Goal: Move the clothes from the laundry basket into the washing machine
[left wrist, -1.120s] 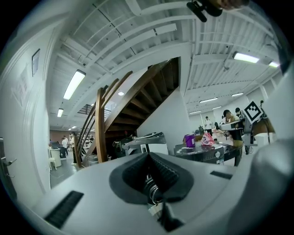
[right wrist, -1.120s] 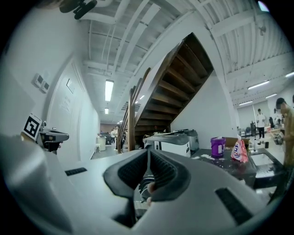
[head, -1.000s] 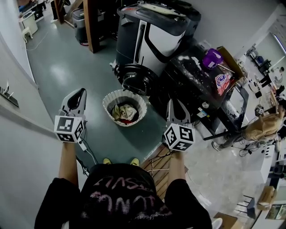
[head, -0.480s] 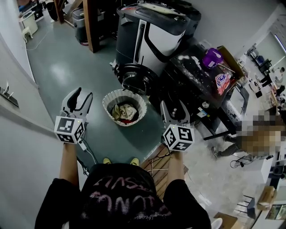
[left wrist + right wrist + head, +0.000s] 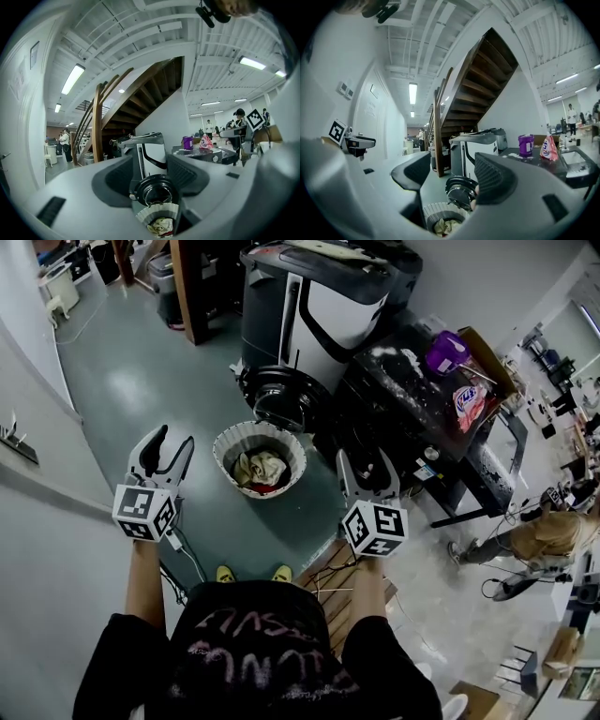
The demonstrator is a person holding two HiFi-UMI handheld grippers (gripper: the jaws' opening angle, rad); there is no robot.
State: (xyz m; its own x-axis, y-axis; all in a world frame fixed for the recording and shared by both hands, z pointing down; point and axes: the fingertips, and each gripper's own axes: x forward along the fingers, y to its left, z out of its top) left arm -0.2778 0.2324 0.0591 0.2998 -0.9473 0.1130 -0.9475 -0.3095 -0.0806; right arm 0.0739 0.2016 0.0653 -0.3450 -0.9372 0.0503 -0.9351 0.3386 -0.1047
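Several pale clothes (image 5: pixel 260 468) lie crumpled in the laundry basket (image 5: pixel 221 448), with a red piece showing under them; the count of items cannot be fixed from this height. The basket stands on the green floor (image 5: pixel 122 381), just in front of the washing machine (image 5: pixel 319 315). The machine's round door (image 5: pixel 279 399) hangs open toward the basket.

Left gripper (image 5: pixel 173 439): held level off the basket's left side, apart from it. Its jaws stand moderately apart and are opening. Nothing lies between them; the basket and door show beyond the gap.

Right gripper (image 5: pixel 366 465): held level off the basket's right side, also clear of it. Its jaws are spread wide and opening, with nothing between the pads.

Change noted: one second ago both pairs of jaws were closed together, and half a second ago they had already parted. Basket, clothes and door lie as before relative to the machine.
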